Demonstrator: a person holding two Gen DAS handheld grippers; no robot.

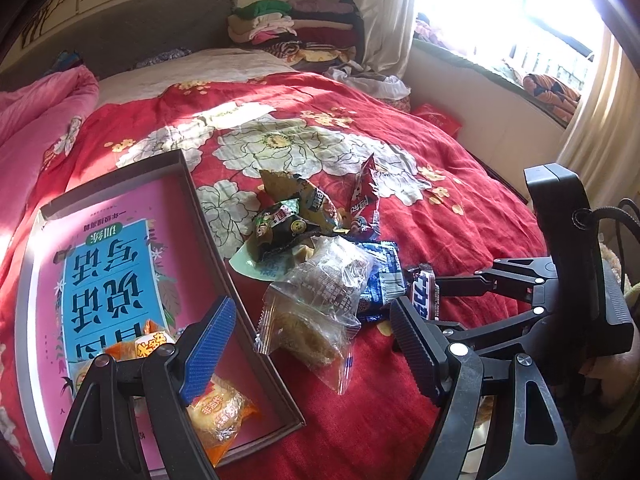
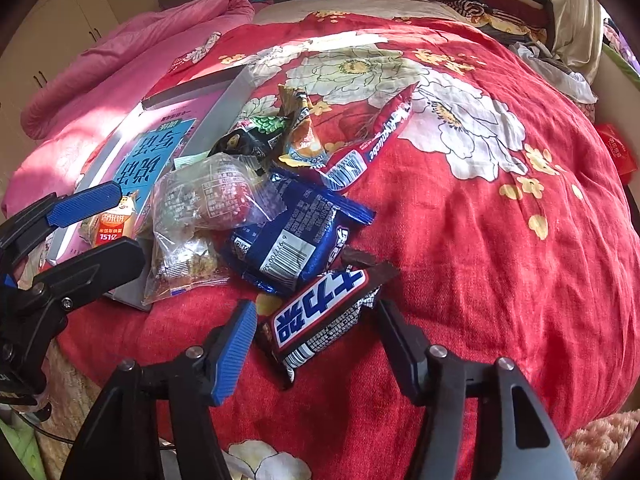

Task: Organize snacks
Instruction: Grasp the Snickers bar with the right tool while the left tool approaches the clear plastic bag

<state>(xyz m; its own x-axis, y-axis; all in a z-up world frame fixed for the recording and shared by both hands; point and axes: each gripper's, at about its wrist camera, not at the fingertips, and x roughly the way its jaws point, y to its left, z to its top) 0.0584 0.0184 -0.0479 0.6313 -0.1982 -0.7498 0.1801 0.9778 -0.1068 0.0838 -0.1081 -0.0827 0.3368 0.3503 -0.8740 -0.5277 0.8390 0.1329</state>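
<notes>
The chocolate bar [image 2: 320, 316] lies near the bed's front edge, between the spread jaws of the right gripper [image 2: 316, 344] — light, firm, slippery-wrapped, best pinched across its middle. The left gripper [image 1: 308, 344] hangs spread beside the box [image 1: 208, 216] — empty.

Snack pile [image 1: 320, 264] on bed [image 1: 440, 208], right of box [image 1: 208, 240] w/ book [image 1: 112, 272] inside.

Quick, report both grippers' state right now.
Left gripper: open, holding nothing, above the clear snack bag.
Right gripper: open, straddling the chocolate bar, not yet closed on it.
</notes>
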